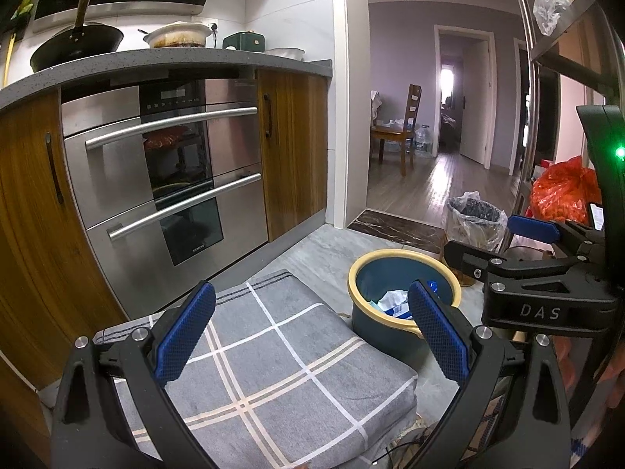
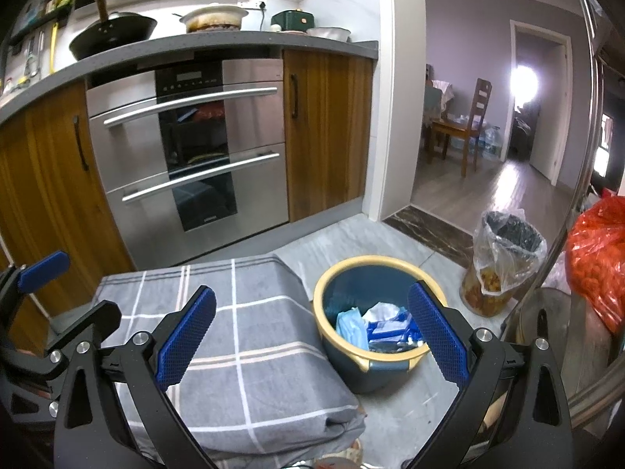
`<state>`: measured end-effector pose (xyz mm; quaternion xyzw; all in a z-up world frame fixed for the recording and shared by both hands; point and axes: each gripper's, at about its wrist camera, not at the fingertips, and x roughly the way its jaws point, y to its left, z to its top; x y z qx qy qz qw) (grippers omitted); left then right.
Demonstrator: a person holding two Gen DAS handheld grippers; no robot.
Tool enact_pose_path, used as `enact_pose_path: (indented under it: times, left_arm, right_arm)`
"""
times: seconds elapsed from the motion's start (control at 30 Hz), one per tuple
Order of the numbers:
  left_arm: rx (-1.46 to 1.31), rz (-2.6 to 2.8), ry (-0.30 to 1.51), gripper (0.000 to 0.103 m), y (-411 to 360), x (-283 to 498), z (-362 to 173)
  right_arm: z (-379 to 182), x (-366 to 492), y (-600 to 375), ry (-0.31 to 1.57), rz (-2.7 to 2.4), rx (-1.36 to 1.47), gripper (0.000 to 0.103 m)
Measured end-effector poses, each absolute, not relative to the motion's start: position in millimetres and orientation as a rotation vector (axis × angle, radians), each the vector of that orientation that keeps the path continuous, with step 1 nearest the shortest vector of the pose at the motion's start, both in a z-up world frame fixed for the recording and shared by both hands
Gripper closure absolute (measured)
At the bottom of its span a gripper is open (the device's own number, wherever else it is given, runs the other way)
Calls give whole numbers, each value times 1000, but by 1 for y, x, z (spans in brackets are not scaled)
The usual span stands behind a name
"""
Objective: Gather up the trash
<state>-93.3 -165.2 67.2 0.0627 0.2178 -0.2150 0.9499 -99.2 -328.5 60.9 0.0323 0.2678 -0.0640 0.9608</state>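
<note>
Two tools spread, empty: left tool [image 1: 312, 332], right tool [image 2: 312, 332]. Blue bin [image 2: 351, 277] upright, mouth up, trash [image 2: 375, 324] inside.

My left gripper [image 1: 312, 332], jaws spread wide, hangs above a grey checked cushion [image 1: 273, 371] beside a yellow-rimmed blue bin [image 1: 363, 293] holding paper scraps [image 1: 392, 301].

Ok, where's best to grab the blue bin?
Judging by its shape, the yellow rim of the bin on the near side, from above: the bin stands upright and open, and the rim is a thin lip the right gripper, now open, could pinch.
</note>
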Motion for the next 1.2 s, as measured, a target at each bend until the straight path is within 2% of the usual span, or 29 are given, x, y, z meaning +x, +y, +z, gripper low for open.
enact_pose_path:
  times: [1.2]
  left_arm:
    - [133,-452,438,6,-168,-93,70]
  right_arm:
    - [58,-101,-332,547,-136,71,5]
